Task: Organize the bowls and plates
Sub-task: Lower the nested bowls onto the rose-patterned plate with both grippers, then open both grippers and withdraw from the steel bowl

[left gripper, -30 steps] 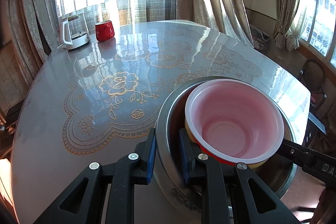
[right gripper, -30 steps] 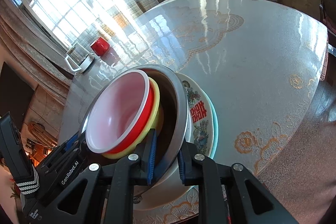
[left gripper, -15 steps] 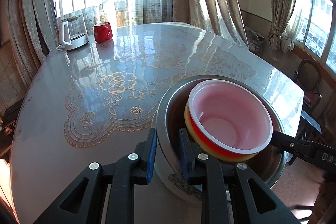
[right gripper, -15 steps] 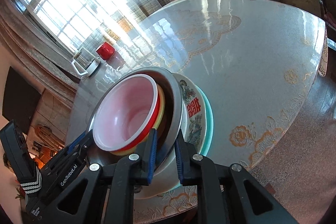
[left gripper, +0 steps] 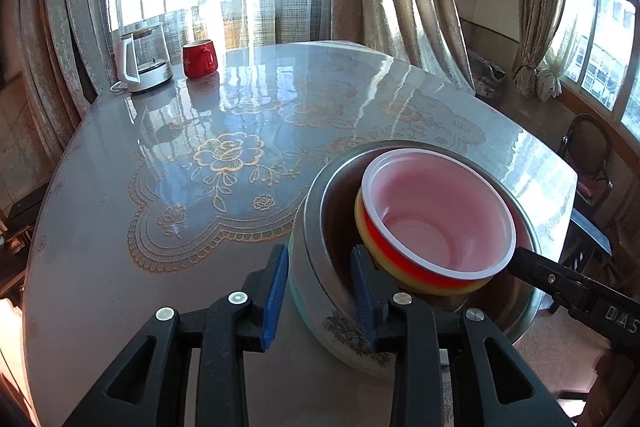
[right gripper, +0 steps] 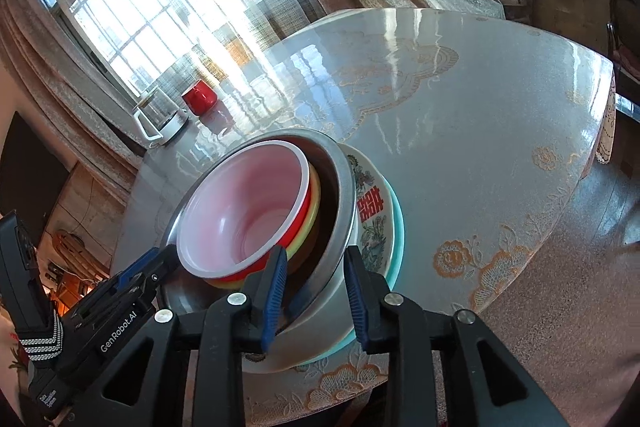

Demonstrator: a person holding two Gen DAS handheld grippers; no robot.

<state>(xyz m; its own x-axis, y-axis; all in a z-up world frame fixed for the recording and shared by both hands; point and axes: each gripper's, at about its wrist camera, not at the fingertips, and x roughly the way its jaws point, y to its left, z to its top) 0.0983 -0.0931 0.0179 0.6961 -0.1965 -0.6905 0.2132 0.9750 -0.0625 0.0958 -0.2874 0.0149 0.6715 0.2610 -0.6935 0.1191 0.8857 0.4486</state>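
Note:
A stack of dishes stands near the table's front edge. A red bowl with a pink inside [left gripper: 440, 211] [right gripper: 244, 211] sits in a yellow bowl [left gripper: 404, 273], inside a steel bowl [left gripper: 320, 227] [right gripper: 342, 211], on a patterned plate [right gripper: 370, 215] and a teal plate [right gripper: 398, 243]. My left gripper [left gripper: 322, 283] straddles the stack's near rim, fingers apart, one outside, one inside the steel bowl. My right gripper [right gripper: 316, 283] straddles the opposite rim the same way. Both stand wider than the rim between them.
A glass kettle [left gripper: 140, 61] and a red mug [left gripper: 200, 59] stand at the table's far edge by the window. The round table [left gripper: 200, 155] has a lace cloth under glass. A chair [left gripper: 588, 155] stands at the right.
Both grippers have opened their fingers wider around the stack's rim. The stack has come level and sits lower toward the table.

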